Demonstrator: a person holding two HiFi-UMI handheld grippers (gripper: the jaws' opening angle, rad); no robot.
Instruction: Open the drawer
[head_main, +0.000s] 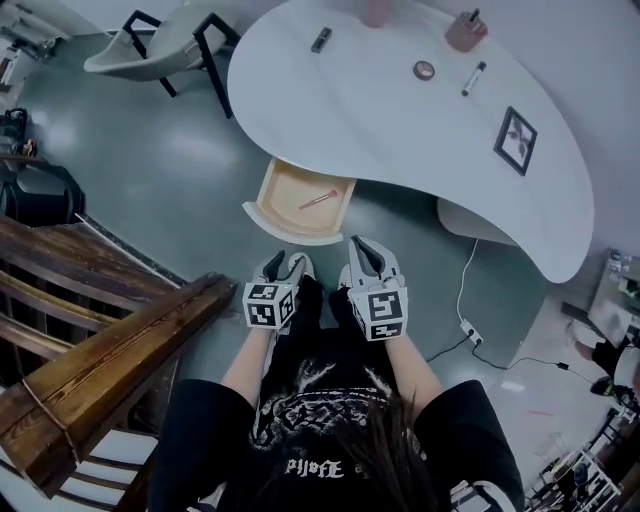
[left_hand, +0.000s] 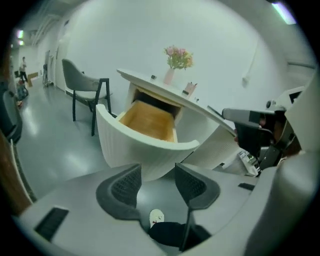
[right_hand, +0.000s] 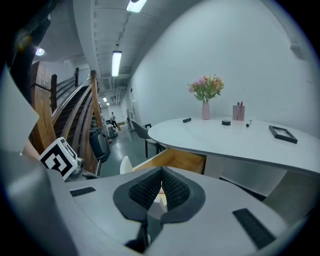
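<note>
The white drawer (head_main: 290, 232) stands pulled out from under the curved white desk (head_main: 400, 120), its wooden bottom showing, with a small pink-handled brush (head_main: 318, 199) inside. My left gripper (head_main: 285, 265) hangs just in front of the drawer's curved front (left_hand: 145, 150), a little apart from it. Its jaws are open with nothing between them (left_hand: 157, 182). My right gripper (head_main: 365, 250) is beside it, also short of the drawer (right_hand: 175, 159). Its pads (right_hand: 150, 190) are shut together with nothing in them.
On the desk lie a picture frame (head_main: 515, 140), a pen (head_main: 474, 78), a small round tin (head_main: 424, 70) and a cup (head_main: 466, 30). A flower vase (right_hand: 206, 95) stands at the back. A grey chair (head_main: 150, 50) stands far left, a wooden stair rail (head_main: 100, 340) near left, a power strip (head_main: 468, 330) on the floor to the right.
</note>
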